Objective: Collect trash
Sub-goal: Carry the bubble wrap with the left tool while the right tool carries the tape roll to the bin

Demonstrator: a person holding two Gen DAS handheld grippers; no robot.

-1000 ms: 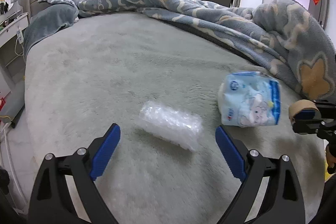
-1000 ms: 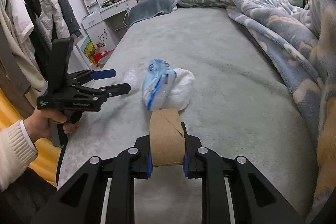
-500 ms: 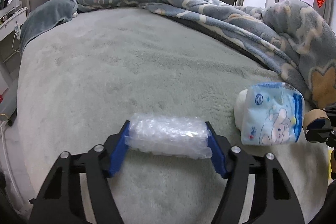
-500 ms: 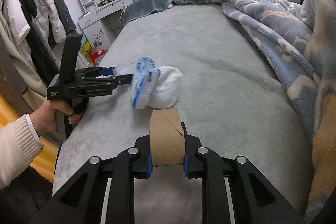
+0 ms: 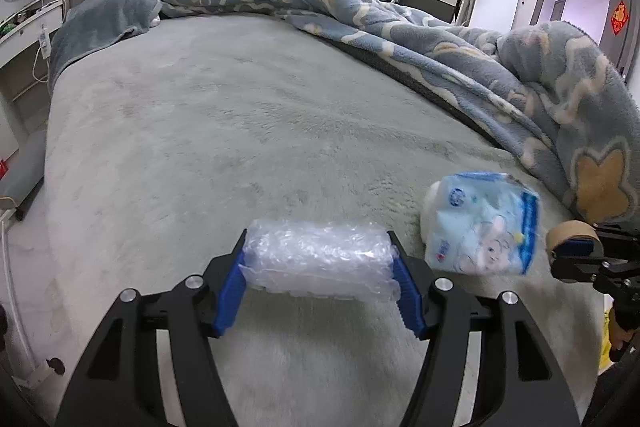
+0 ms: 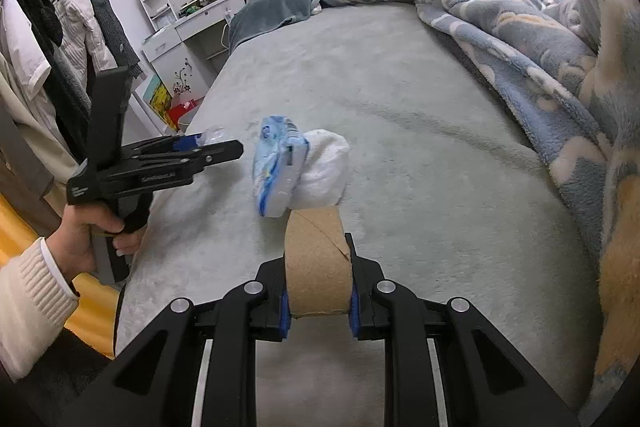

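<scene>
My left gripper (image 5: 320, 267) is shut on a roll of clear bubble wrap (image 5: 320, 259), held a little above the grey bed cover; it also shows at the left of the right wrist view (image 6: 216, 147). My right gripper (image 6: 318, 291) is shut on a brown cardboard tube (image 6: 318, 263), which also shows at the right edge of the left wrist view (image 5: 570, 235). A blue-and-white tissue pack (image 5: 482, 225) with white tissue spilling out lies on the bed between the two grippers; it also shows in the right wrist view (image 6: 280, 163).
A blue patterned blanket (image 5: 460, 43) is bunched along the bed's right side and far end. A grey pillow (image 6: 276, 7) lies by the headboard. A white dresser (image 6: 188, 35) and hanging clothes (image 6: 68, 27) stand left of the bed.
My left gripper has closed on the bubble wrap and lifted it slightly off the bed. My right gripper has kept hold of the cardboard tube and barely moved.
</scene>
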